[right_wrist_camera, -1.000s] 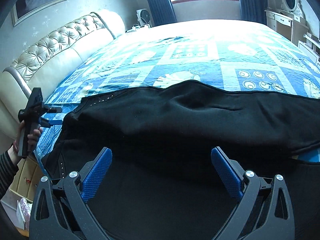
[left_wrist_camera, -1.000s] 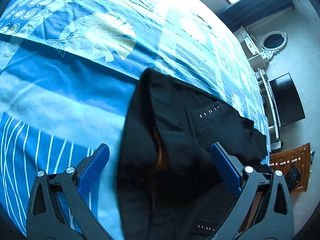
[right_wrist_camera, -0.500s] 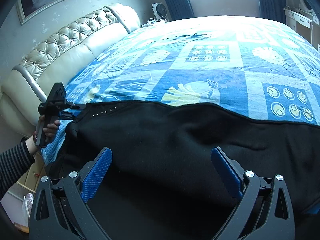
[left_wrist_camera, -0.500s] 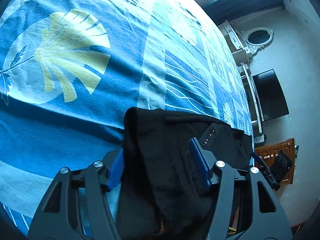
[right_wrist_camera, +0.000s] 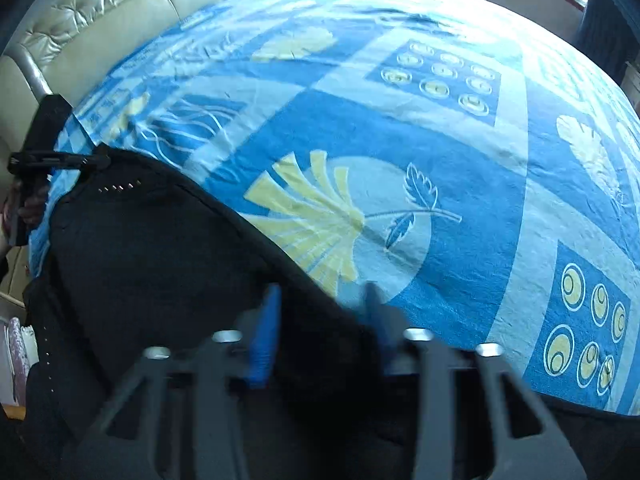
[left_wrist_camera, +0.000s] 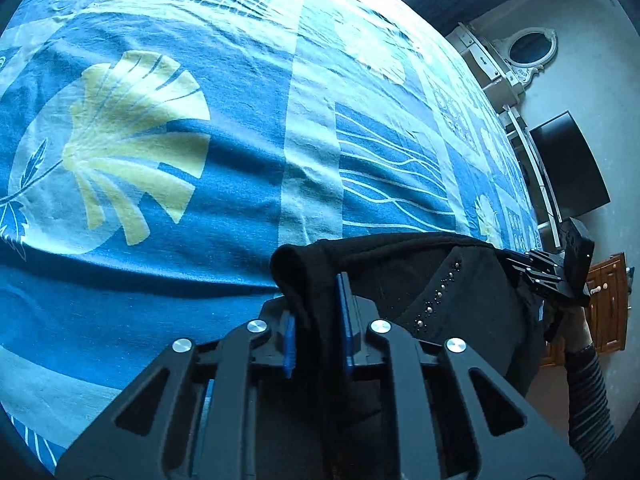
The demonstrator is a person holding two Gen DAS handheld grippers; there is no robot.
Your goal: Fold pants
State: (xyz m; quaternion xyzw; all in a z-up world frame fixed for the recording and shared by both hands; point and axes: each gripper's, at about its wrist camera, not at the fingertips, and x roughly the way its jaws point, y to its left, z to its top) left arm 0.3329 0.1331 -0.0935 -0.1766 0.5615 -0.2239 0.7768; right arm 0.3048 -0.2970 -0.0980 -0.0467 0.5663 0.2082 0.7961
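Black pants [left_wrist_camera: 440, 300] with small metal studs lie along the near side of the bed. My left gripper [left_wrist_camera: 316, 324] is shut on a bunched corner of them, with fabric pinched between the blue pads. In the right wrist view the pants [right_wrist_camera: 160, 260] spread left and down. My right gripper [right_wrist_camera: 320, 320] is blurred and its jaws are closing over the pants' far edge. That edge lies between the pads, and a gap still shows. Each gripper also appears in the other's view: the right gripper [left_wrist_camera: 532, 268] in a hand, the left gripper [right_wrist_camera: 96, 160] at the pants' far end.
A blue patterned bedspread [left_wrist_camera: 200, 140] covers the whole bed. A cream tufted headboard [right_wrist_camera: 100, 20] runs along the far left. Beyond the bed stand a white dresser with an oval mirror [left_wrist_camera: 532, 46], a dark screen [left_wrist_camera: 568, 168] and a wooden cabinet [left_wrist_camera: 608, 300].
My left gripper moved onto the pants' corner and closed on it. My right gripper swung down to the pants' far edge and its jaws narrowed from wide open.
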